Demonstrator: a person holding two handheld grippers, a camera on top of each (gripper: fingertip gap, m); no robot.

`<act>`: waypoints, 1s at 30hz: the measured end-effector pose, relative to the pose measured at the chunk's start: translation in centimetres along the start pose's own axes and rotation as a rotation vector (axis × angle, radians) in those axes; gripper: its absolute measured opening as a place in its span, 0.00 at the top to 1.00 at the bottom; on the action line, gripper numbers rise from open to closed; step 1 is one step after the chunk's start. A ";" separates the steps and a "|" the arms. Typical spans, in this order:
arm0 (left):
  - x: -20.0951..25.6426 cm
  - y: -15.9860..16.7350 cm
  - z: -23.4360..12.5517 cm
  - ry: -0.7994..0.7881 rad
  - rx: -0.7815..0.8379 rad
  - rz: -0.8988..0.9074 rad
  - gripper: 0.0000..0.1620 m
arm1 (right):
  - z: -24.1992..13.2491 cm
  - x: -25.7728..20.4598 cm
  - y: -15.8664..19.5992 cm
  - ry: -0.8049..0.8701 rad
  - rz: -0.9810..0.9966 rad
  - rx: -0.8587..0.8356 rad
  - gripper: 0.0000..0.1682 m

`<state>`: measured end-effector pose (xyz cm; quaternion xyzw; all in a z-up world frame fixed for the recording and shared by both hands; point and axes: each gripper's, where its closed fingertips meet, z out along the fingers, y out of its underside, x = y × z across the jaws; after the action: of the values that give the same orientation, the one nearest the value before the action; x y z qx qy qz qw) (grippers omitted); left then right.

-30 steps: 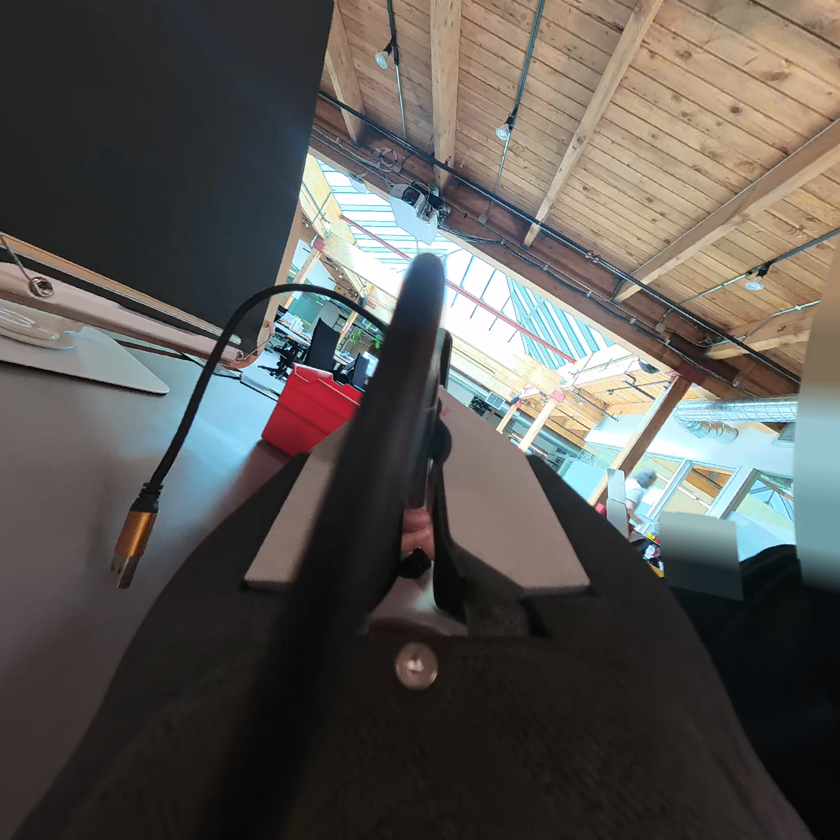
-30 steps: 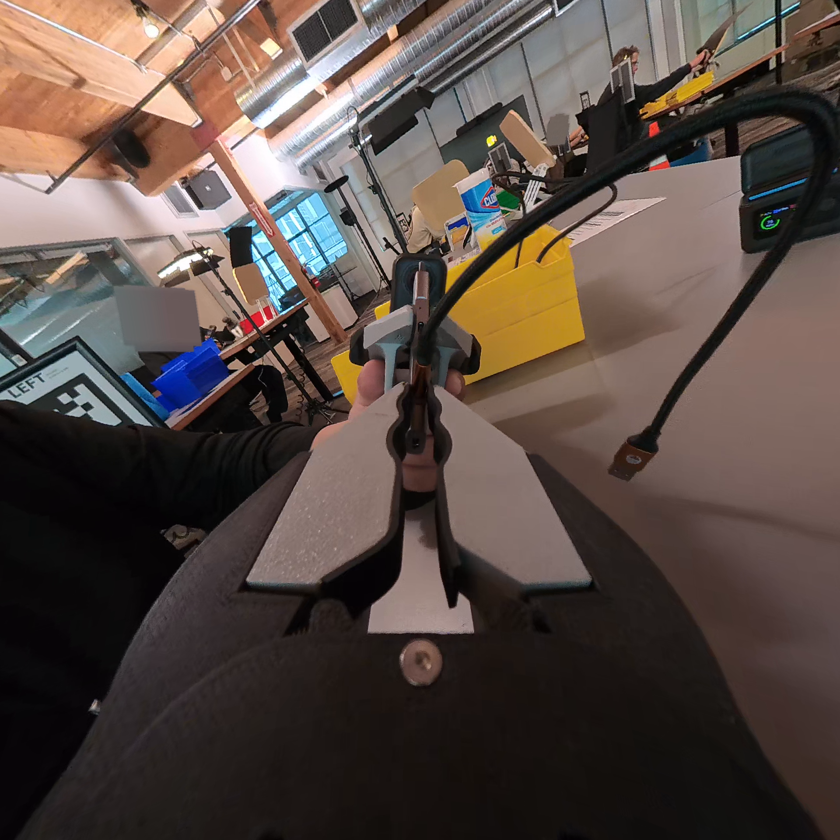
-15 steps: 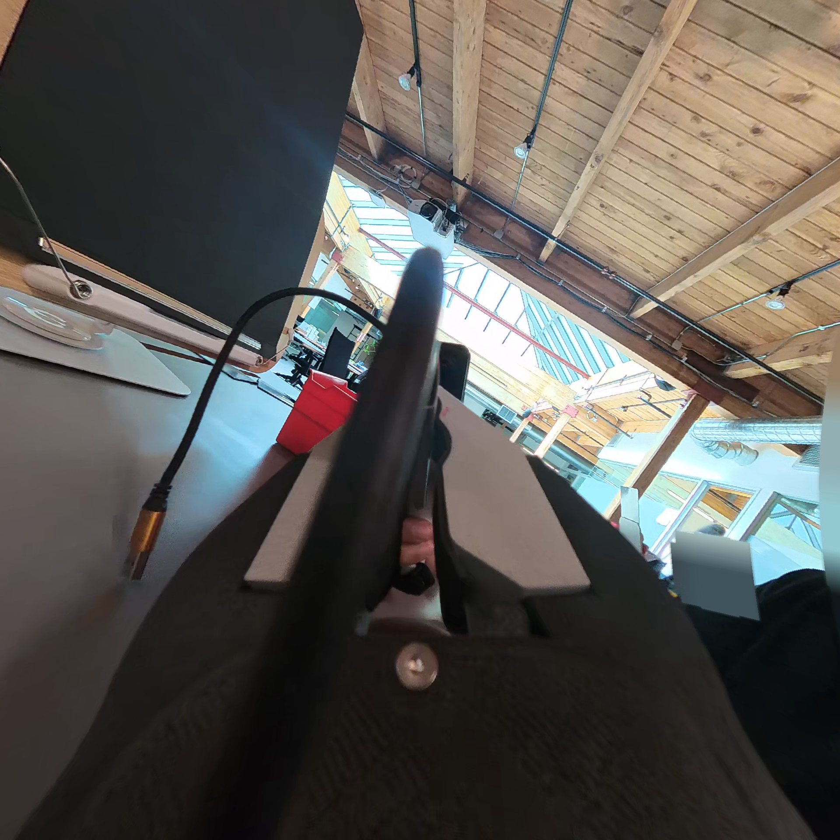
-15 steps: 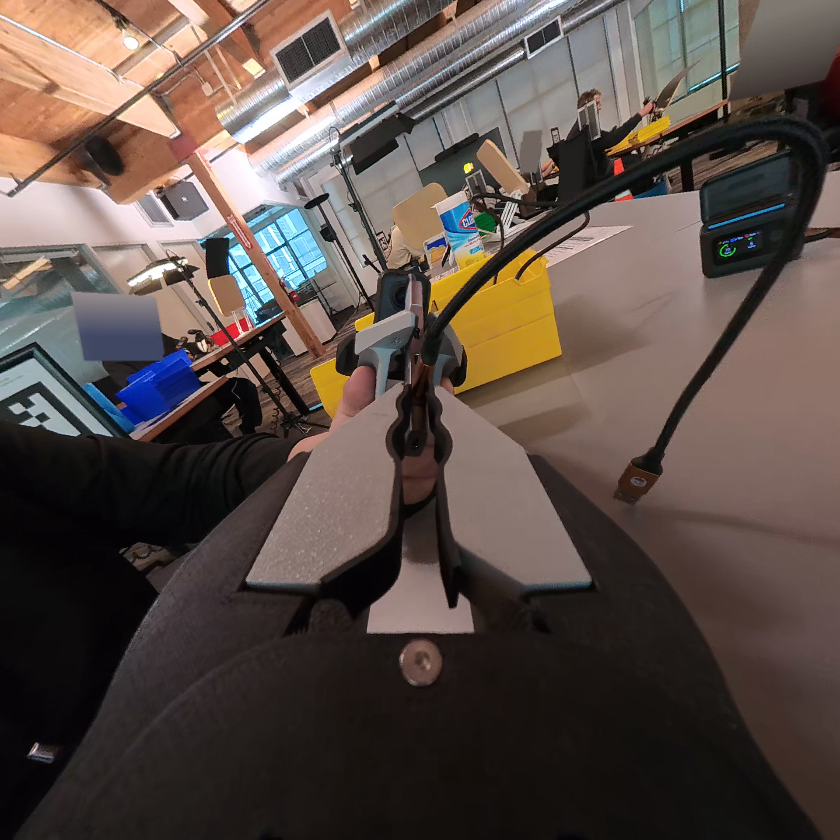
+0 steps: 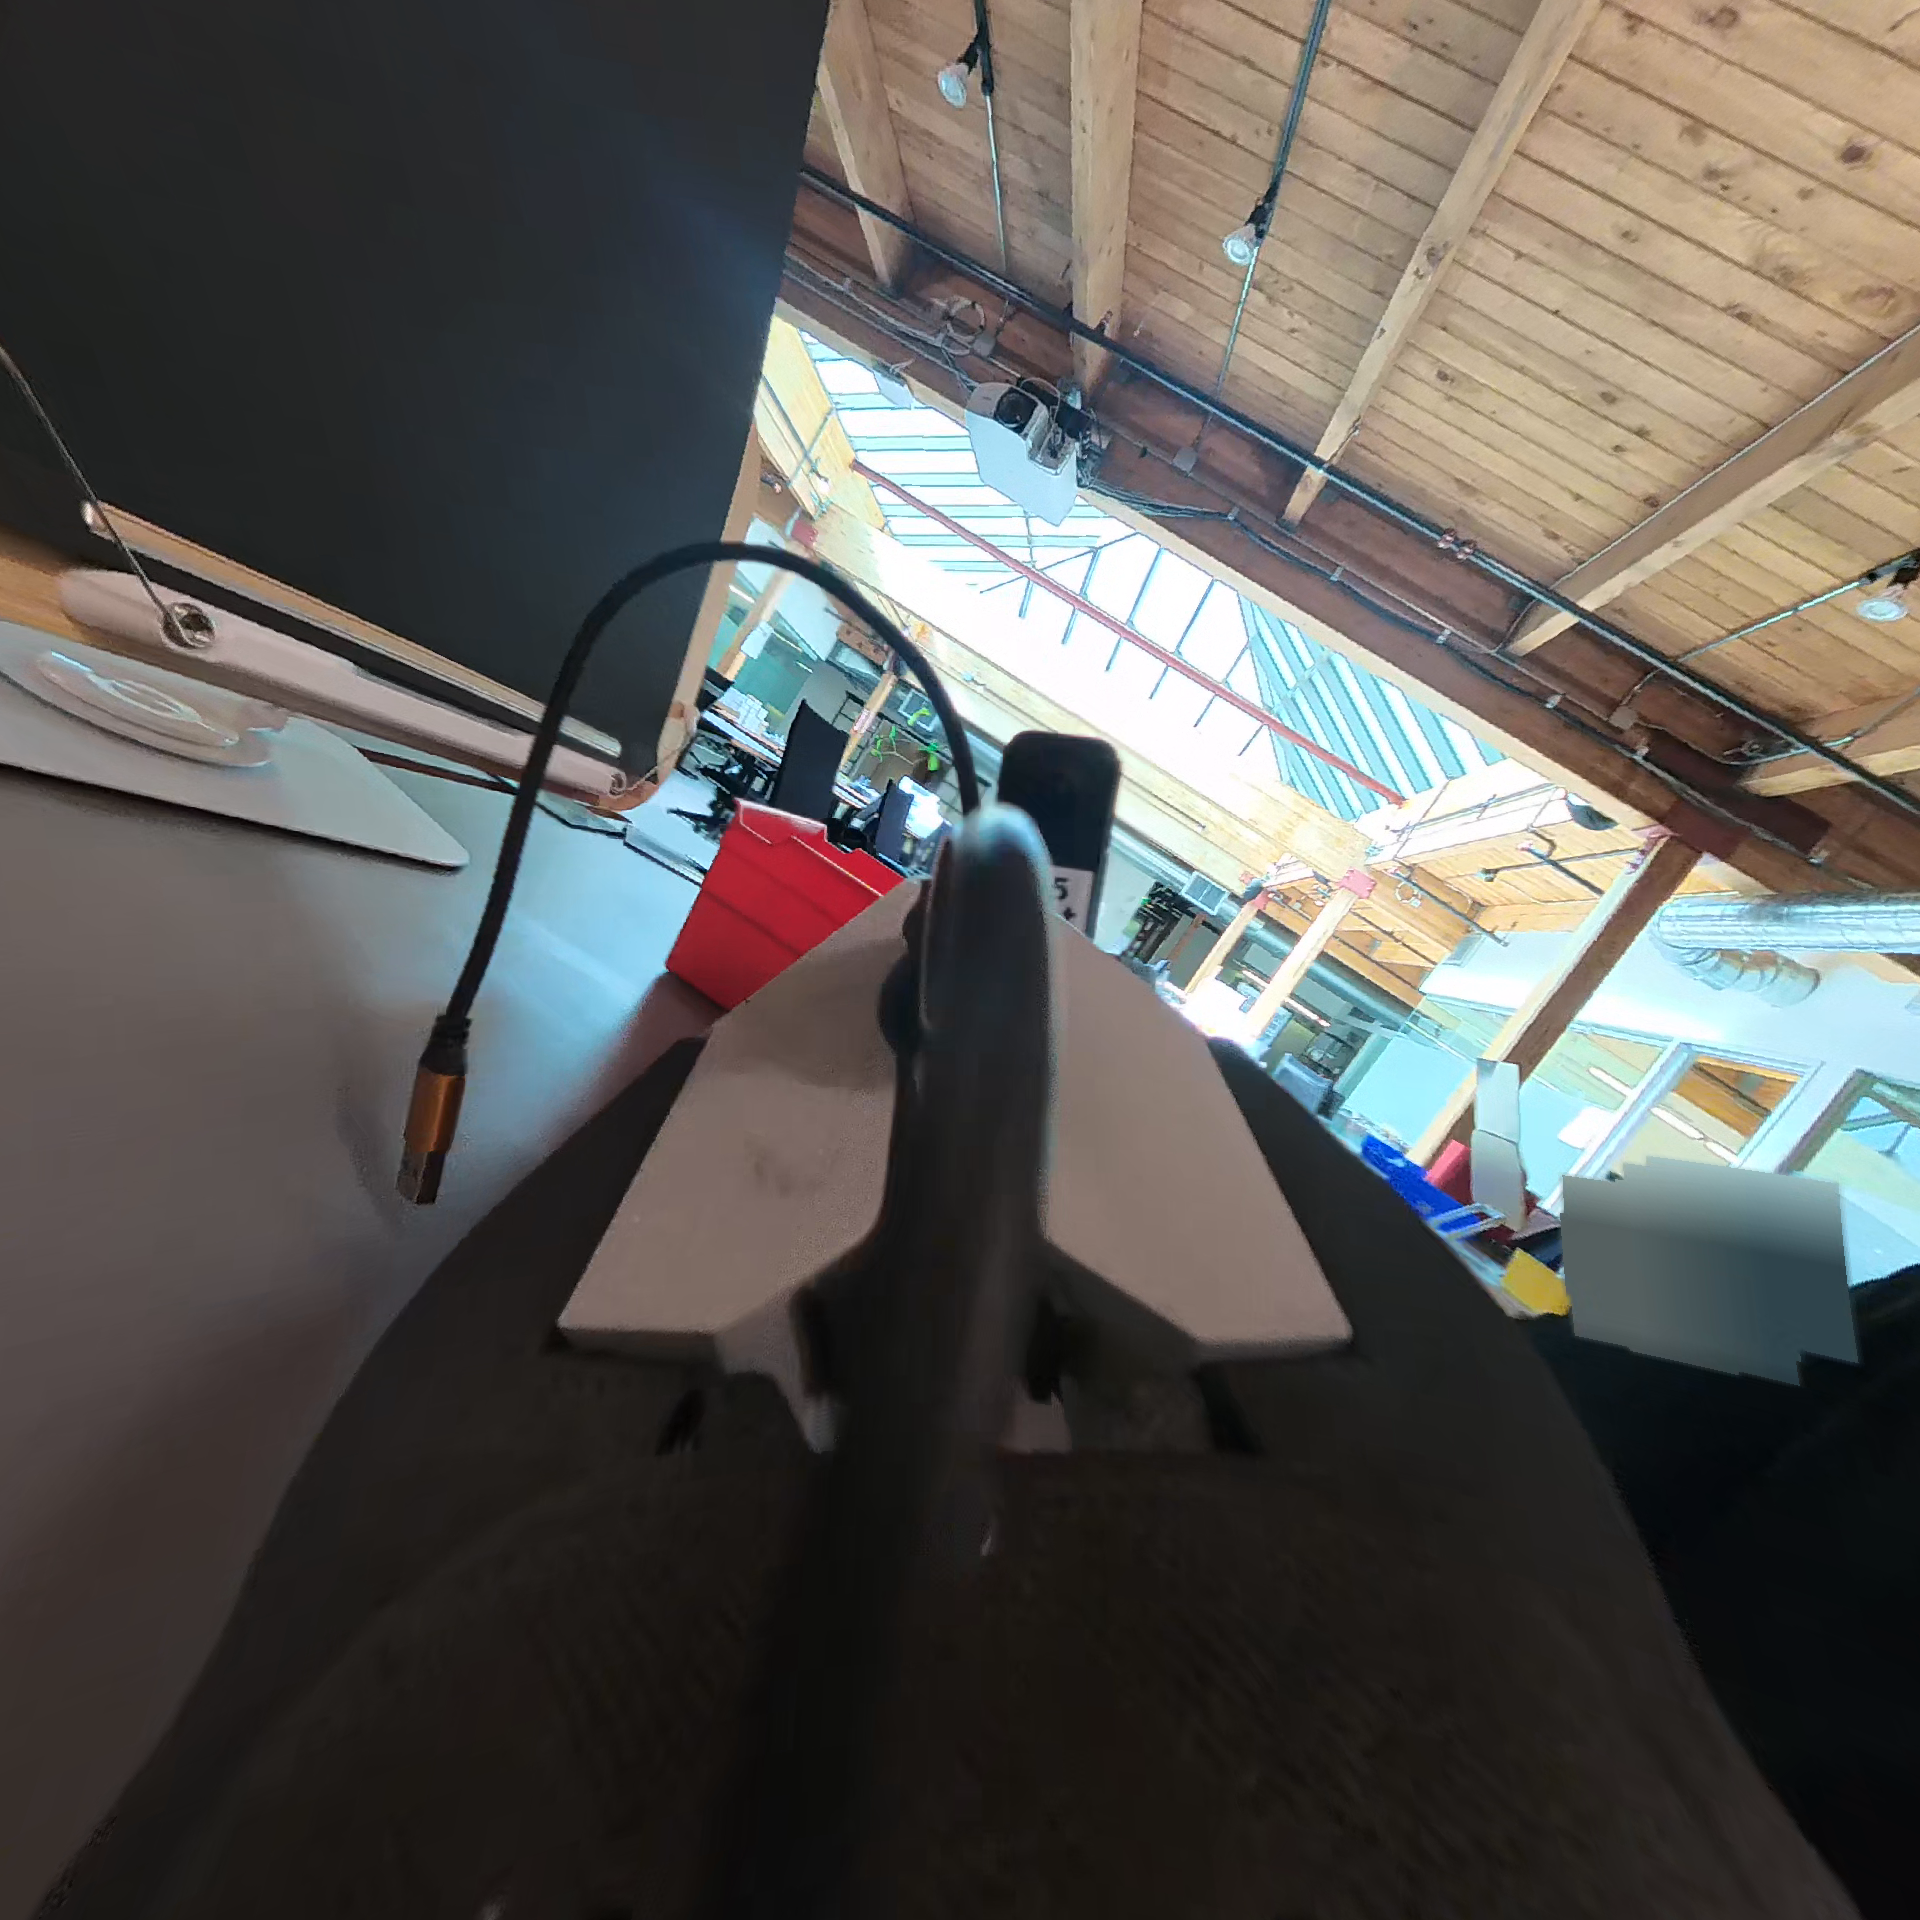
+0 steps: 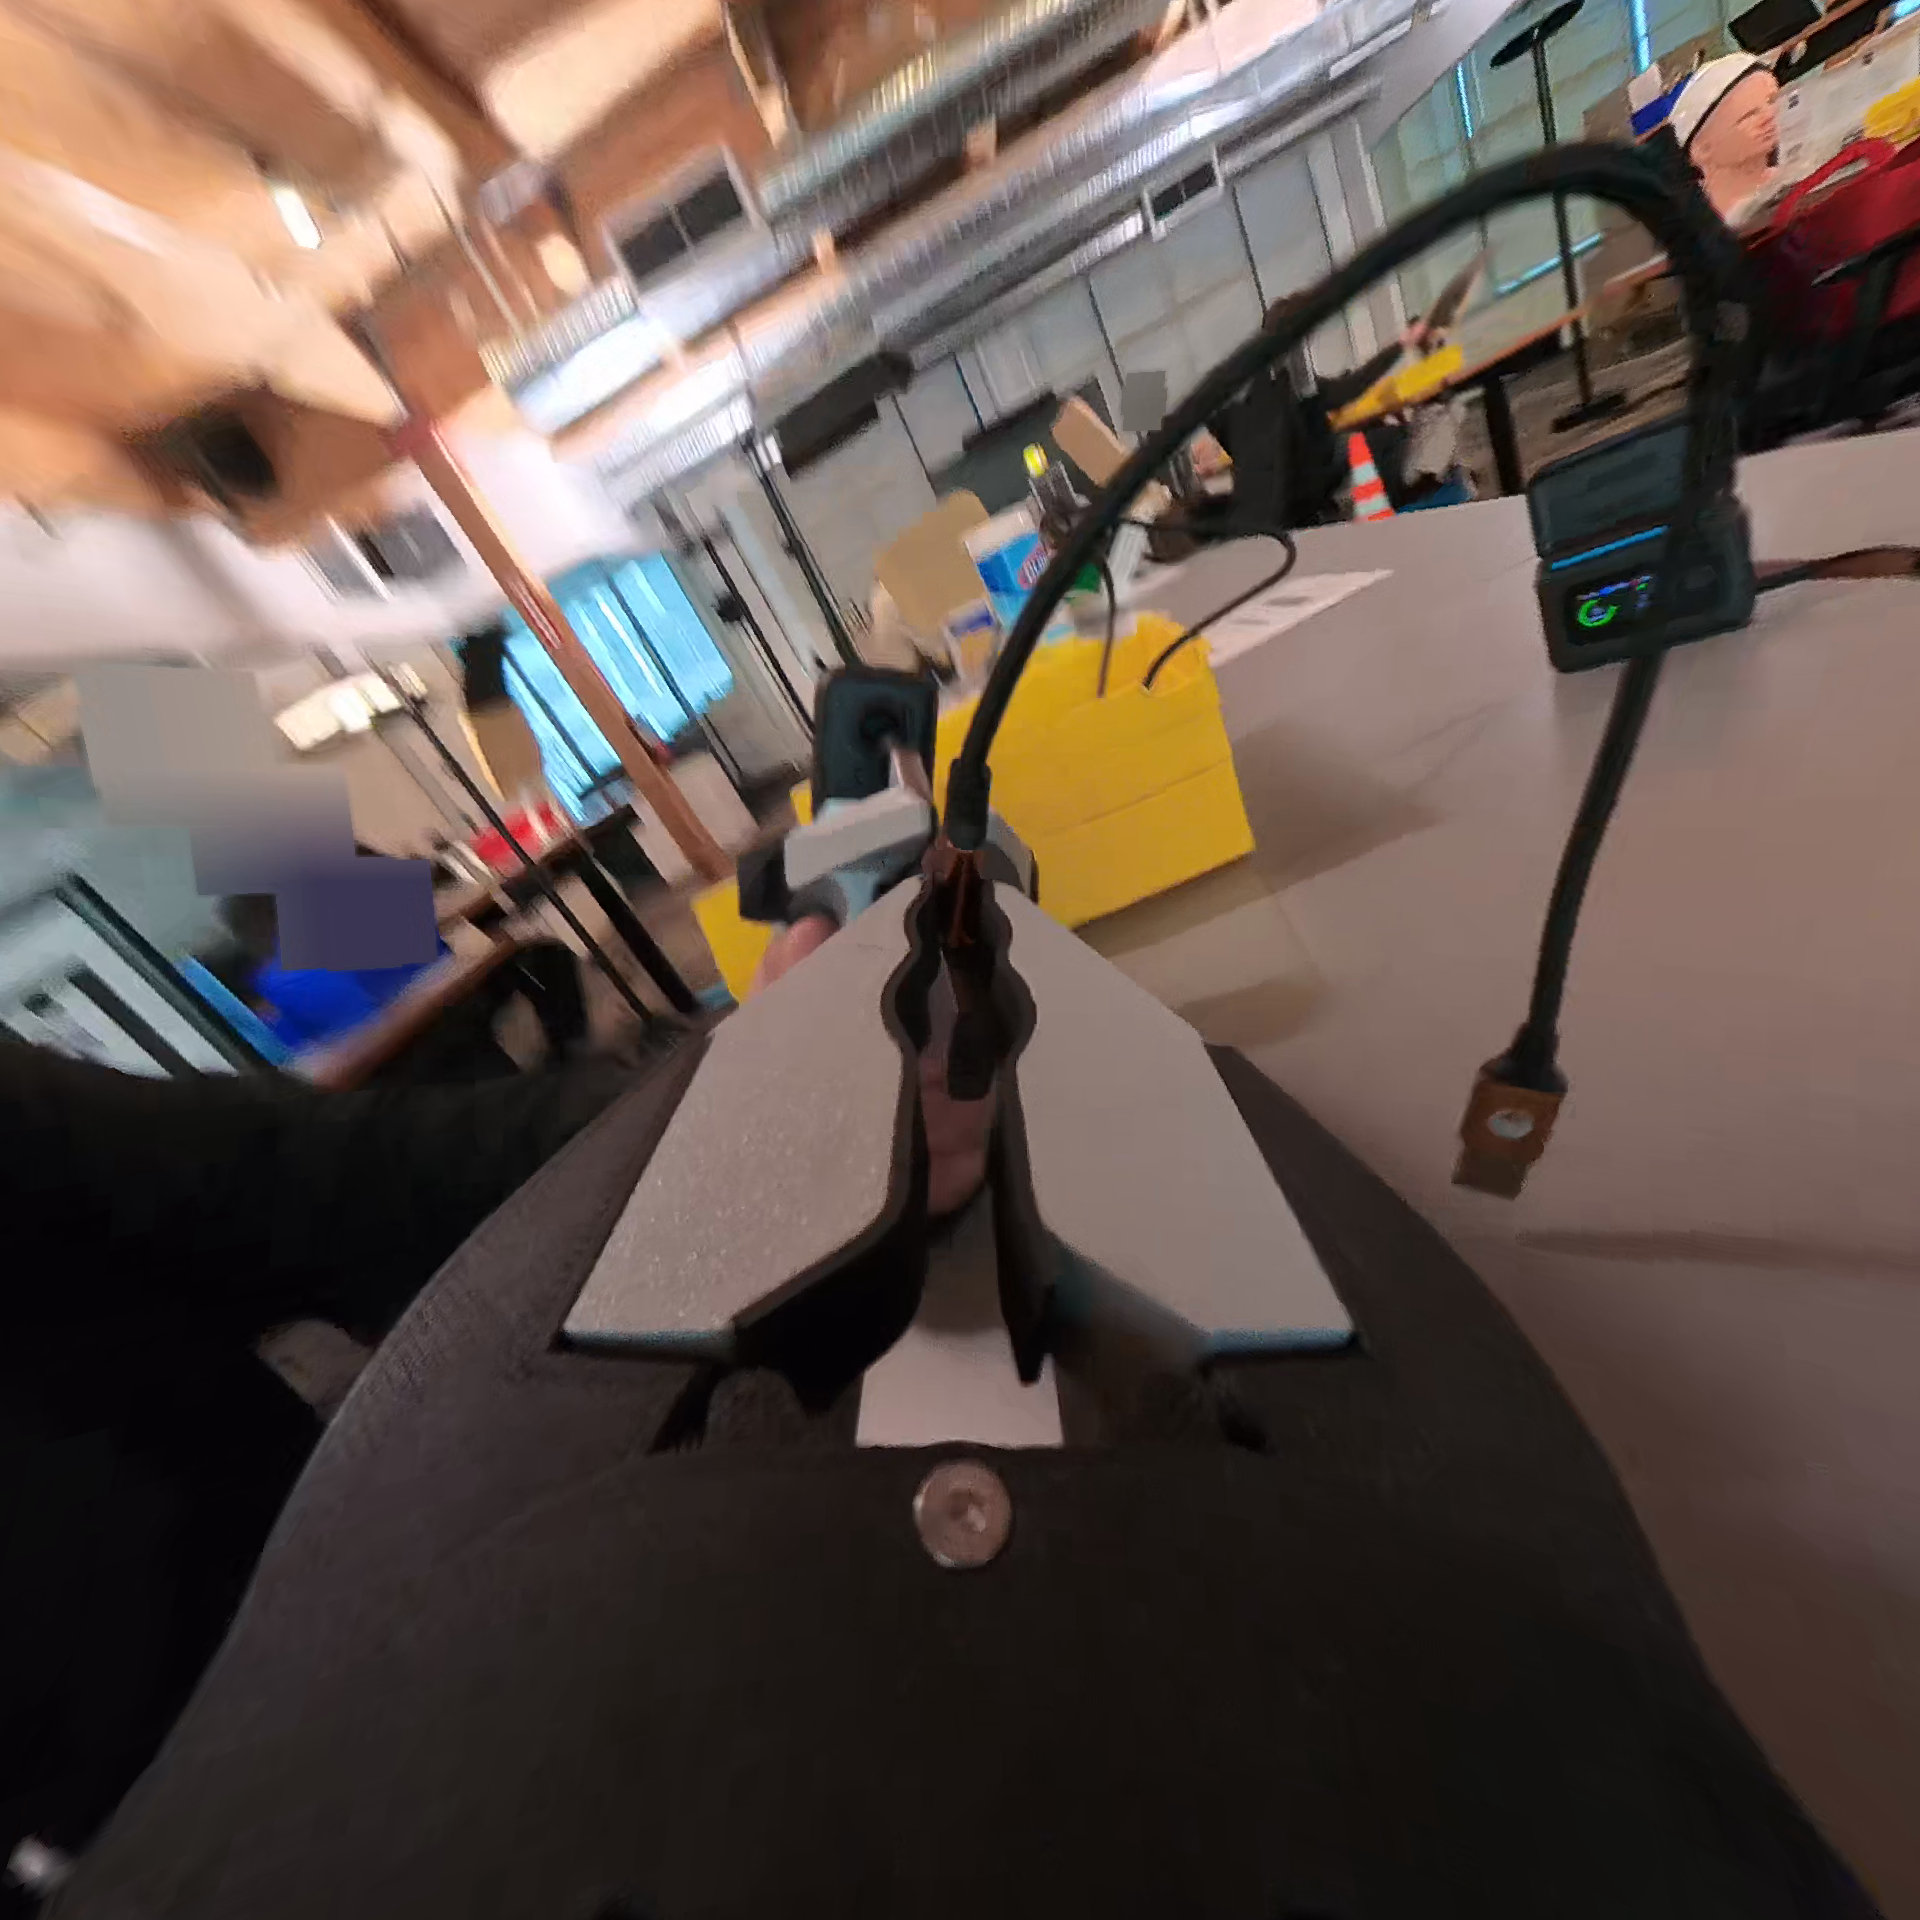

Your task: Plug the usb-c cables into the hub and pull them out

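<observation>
1. My left gripper point(image 5: 982, 894) is closed flat against a thin grey slab seen edge-on, the hub point(image 5: 982, 1143); the slab stands upright between the two fingers and blocks the middle of the left wrist view.
2. My right gripper point(image 6: 956, 914) is pinched shut on a copper plug point(image 6: 958, 899) at one end of the black cable point(image 6: 1579, 831).
3. The held plug points at the left gripper, which sits just beyond my right fingertips in the right wrist view. I cannot tell whether the plug is seated in the hub or only close to it.
4. From the held plug the cable rises in a tall arch and comes down to my right.
5. Its free plug point(image 6: 1501, 1127), also copper, hangs just above the grey table point(image 6: 1714, 1351); I cannot tell if it touches.
6. Both grippers are held up off the table.
7. A yellow bin point(image 6: 1122, 790) stands on the table beyond the grippers, and a small dark device point(image 6: 1642, 561) with a lit screen stands behind the hanging cable.
8. In the left wrist view a red bin point(image 5: 769, 914) stands past my fingers, with a dark monitor point(image 5: 364, 312) to the left.
9. The background of the right wrist view is blurred.
</observation>
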<state>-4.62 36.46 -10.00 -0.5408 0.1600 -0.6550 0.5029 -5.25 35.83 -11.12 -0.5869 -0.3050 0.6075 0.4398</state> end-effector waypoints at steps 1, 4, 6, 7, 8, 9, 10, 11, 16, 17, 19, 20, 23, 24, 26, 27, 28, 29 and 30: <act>-0.1 0.1 0.1 -0.019 -0.004 0.015 0.97 | -0.1 0.2 -0.3 -0.024 0.076 0.049 0.99; -0.6 0.4 0.1 -0.041 -0.037 0.003 0.96 | -0.2 0.6 -0.4 -0.030 0.132 0.091 0.99; -0.6 0.4 0.1 -0.045 -0.047 0.013 0.97 | -0.3 0.7 -0.4 -0.037 0.152 0.105 1.00; -0.7 0.5 0.1 -0.056 -0.052 0.016 0.97 | -0.5 0.8 -0.6 -0.043 0.182 0.135 0.97; -0.9 1.2 0.1 -0.065 -0.092 0.014 0.97 | -2.2 1.3 -3.9 -0.072 0.255 0.351 1.00; -1.3 3.2 0.0 -0.092 -0.192 0.019 0.97 | -4.8 2.3 -6.8 -0.083 0.290 0.511 0.99; -0.5 3.5 0.2 -0.065 -0.201 0.051 0.97 | -5.9 3.2 -7.4 -0.023 0.247 0.505 0.99; 0.0 3.0 0.2 -0.050 -0.163 0.084 0.97 | -5.5 3.5 -6.3 0.048 0.162 0.379 0.99; -0.2 0.1 -0.2 -0.022 -0.028 0.036 0.97 | -5.8 4.0 -5.6 0.125 0.071 0.276 0.98; -0.1 0.3 -0.2 -0.007 -0.030 0.029 0.97 | -5.7 3.8 -5.6 0.126 0.045 0.257 0.99; 0.3 0.5 -0.1 0.016 -0.043 0.025 0.97 | -5.1 3.5 -5.1 0.140 -0.006 0.194 0.98; 0.4 0.5 -0.1 0.016 -0.044 0.030 0.97 | -4.8 3.5 -4.6 0.160 -0.033 0.155 0.98; 0.5 -0.5 -0.3 0.033 -0.005 0.029 0.97 | -3.8 3.1 -3.3 0.202 -0.152 0.032 0.98; 0.2 -0.6 -0.4 0.016 -0.002 0.036 0.97 | -3.4 2.9 -3.0 0.216 -0.202 -0.002 0.99; 0.0 -0.5 -0.5 0.004 -0.012 0.054 0.97 | -2.9 2.5 -2.4 0.244 -0.298 -0.058 0.98; -0.2 -0.4 -0.5 -0.007 -0.018 0.067 0.97 | -2.8 2.4 -2.3 0.267 -0.340 -0.076 0.98; -0.4 -0.2 -0.5 -0.019 -0.030 0.082 0.97 | -2.8 2.0 -2.4 0.283 -0.374 -0.082 0.98; -0.5 0.0 -0.4 -0.027 -0.048 0.097 0.97 | -2.8 1.3 -2.7 0.291 -0.401 -0.075 0.98; -0.6 0.3 -0.4 -0.035 -0.063 0.112 0.97 | -2.9 0.1 -3.3 0.284 -0.425 -0.060 0.98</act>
<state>-4.86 36.71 -10.66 -0.5578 0.2016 -0.6111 0.5242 -1.82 36.85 -8.62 -0.6020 -0.3743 0.4036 0.5785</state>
